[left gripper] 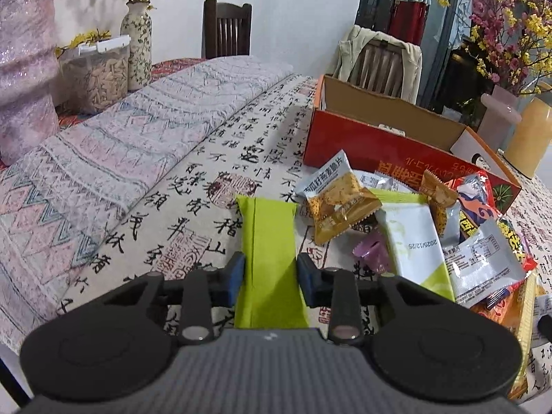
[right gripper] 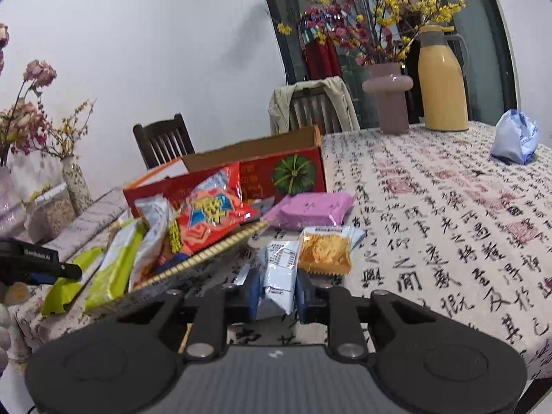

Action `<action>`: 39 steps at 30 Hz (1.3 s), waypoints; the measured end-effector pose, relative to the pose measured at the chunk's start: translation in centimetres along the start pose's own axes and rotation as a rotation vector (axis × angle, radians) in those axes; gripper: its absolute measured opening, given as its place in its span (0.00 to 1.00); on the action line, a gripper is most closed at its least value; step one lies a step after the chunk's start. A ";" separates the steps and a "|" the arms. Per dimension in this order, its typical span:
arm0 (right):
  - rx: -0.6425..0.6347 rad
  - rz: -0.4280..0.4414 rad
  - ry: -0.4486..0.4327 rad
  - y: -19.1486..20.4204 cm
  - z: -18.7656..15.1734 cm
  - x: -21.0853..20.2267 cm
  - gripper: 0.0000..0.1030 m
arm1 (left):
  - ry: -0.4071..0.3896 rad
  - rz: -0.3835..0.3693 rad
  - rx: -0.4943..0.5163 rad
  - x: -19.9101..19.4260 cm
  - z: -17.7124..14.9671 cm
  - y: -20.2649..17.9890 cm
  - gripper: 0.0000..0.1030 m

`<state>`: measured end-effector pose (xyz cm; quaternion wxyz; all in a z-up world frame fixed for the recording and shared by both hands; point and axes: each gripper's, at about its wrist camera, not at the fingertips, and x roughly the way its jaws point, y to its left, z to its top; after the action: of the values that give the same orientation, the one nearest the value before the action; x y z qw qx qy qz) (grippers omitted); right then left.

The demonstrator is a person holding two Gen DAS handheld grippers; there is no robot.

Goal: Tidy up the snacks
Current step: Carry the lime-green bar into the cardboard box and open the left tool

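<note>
Now gripping green packet (left gripper: 270, 241) between left fingers (left gripper: 235, 276), clamping pale sachet (right gripper: 279, 276) in right fingers (right gripper: 254, 296), both probably heading for red box (left gripper: 372, 141).

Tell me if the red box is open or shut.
Open: the red box has no lid over it, and its brown inner walls show in both views.

Lime-green packet (left gripper: 269, 241); red-orange box (left gripper: 379, 145); calligraphy-print tablecloth (left gripper: 214, 186); purple packet (right gripper: 310, 210).
</note>
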<state>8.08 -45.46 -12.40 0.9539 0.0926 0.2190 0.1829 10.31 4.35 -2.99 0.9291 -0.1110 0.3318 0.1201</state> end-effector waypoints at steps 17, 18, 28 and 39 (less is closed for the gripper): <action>0.018 -0.043 -0.098 -1.2 2.5 -2.1 0.19 | -0.079 -0.044 0.004 -1.8 1.4 0.4 0.32; 0.020 -0.044 -0.100 -1.2 2.6 -2.1 0.19 | -0.077 -0.042 0.005 -1.6 1.4 0.4 0.32; 0.030 -0.044 -0.099 -1.4 2.4 -2.0 0.19 | -0.028 0.001 0.033 0.4 -0.3 0.1 0.69; 0.037 -0.047 -0.112 -1.5 2.7 -2.1 0.19 | -0.052 0.012 0.085 0.4 -0.6 -0.1 0.35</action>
<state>7.99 -47.93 -9.54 0.9669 0.1150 0.1709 0.1508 10.29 4.11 -3.65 0.9405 -0.0664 0.3130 0.1145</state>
